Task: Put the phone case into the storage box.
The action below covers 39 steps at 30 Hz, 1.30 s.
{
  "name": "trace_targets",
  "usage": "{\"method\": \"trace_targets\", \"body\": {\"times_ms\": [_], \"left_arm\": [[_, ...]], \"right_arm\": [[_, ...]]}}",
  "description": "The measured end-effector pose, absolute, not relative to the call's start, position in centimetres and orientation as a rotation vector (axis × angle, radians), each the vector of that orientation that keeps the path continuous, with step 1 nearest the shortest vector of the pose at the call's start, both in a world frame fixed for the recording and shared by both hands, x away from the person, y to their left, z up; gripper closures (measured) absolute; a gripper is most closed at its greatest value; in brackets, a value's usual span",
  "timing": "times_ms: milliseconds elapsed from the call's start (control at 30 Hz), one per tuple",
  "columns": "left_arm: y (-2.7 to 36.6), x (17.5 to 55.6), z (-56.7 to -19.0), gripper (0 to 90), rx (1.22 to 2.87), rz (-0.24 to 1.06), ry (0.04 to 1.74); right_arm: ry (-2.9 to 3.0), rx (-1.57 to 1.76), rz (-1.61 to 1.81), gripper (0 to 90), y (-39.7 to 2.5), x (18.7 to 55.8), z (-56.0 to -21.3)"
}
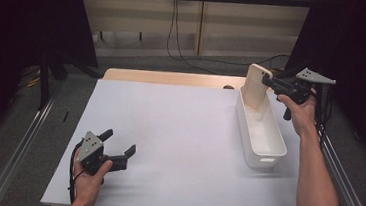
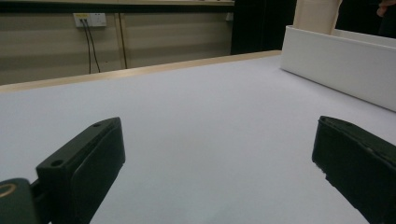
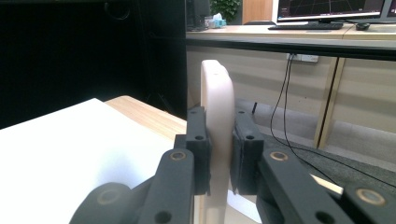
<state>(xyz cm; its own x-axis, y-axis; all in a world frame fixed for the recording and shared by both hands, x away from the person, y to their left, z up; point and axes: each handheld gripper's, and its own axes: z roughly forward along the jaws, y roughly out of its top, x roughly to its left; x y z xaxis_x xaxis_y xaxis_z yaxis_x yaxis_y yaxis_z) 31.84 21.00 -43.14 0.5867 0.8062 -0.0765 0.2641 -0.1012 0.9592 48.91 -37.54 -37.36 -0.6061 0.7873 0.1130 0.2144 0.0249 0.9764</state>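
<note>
Jaws of the left gripper (image 1: 118, 147) spread wide and empty, low over the white-covered desk (image 1: 178, 132) at its near left corner. Farther right, jaws of the right gripper (image 1: 268, 81) clamped on the cream lid (image 1: 255, 87), held upright over the far end of the long white bin (image 1: 263, 135). From the right gripper view, lid (image 3: 217, 121) edge-on between both pads; no readable writing anywhere.

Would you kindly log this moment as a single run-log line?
right tongs: shut on cream board, upright over white bin far end | left tongs: open, empty, low over white table cover
</note>
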Motion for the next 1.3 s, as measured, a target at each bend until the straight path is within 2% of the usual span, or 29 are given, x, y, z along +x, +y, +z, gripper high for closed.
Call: {"method": "trace_targets", "body": {"times_ms": [833,1300], "left_arm": [[20.9,31.9,-43.2,2.7,1.656,0.582,0.897],[20.7,32.1,-43.3,2.7,1.664,0.585,0.893]], "right_arm": [[1.894,1.046,1.564,80.3,-37.5,50.0,-39.5],[1.956,1.038,1.469,80.1,-38.0,51.3,-38.9]]}}
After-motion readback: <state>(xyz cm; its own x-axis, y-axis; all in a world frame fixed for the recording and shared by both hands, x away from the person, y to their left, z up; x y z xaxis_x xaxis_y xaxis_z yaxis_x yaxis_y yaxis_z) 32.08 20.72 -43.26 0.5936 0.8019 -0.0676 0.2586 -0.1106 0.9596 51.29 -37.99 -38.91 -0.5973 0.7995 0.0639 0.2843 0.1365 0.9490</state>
